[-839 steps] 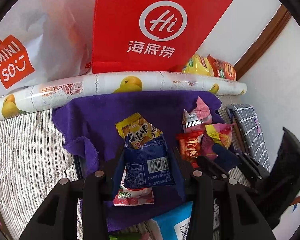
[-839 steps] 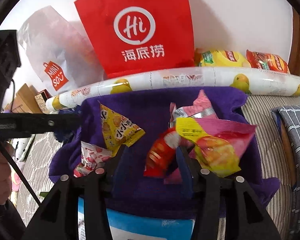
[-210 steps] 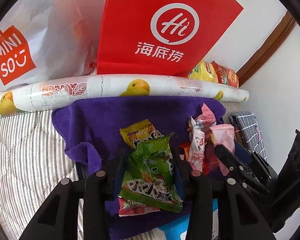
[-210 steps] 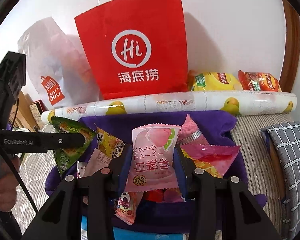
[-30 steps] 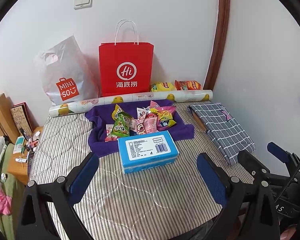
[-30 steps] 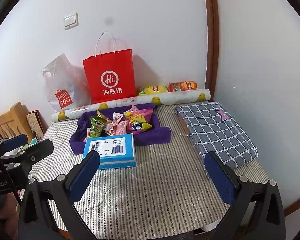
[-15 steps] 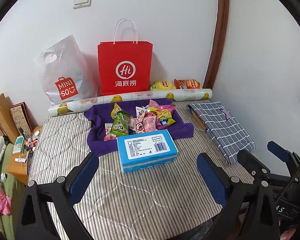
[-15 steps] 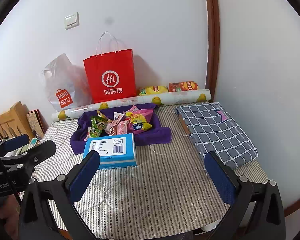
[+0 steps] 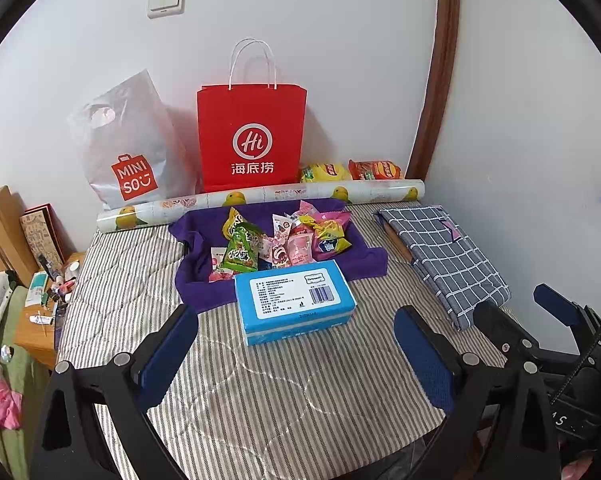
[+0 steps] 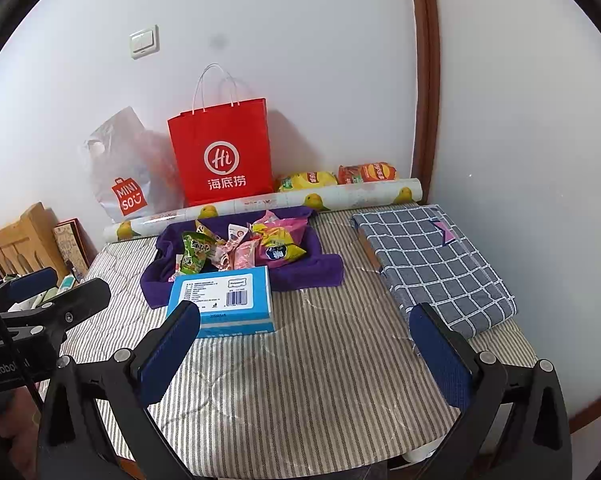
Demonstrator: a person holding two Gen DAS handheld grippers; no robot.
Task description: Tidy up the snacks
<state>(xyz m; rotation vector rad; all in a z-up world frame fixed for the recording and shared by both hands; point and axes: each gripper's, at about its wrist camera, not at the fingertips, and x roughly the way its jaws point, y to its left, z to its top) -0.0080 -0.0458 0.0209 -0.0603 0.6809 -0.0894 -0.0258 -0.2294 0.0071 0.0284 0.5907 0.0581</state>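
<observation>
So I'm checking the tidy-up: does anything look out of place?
Two chip bags, yellow and orange, lie behind the duck-print roll, apart from the snack packets piled on the purple towel.

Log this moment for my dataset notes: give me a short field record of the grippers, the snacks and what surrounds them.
left gripper: open, empty, held back from the bed
right gripper: open, empty
snack packets: piled on the purple towel
blue box: in front of the towel, label up
red paper bag: upright at the wall
chip bags: behind the patterned roll
checked cloth: folded, right of the towel
</observation>
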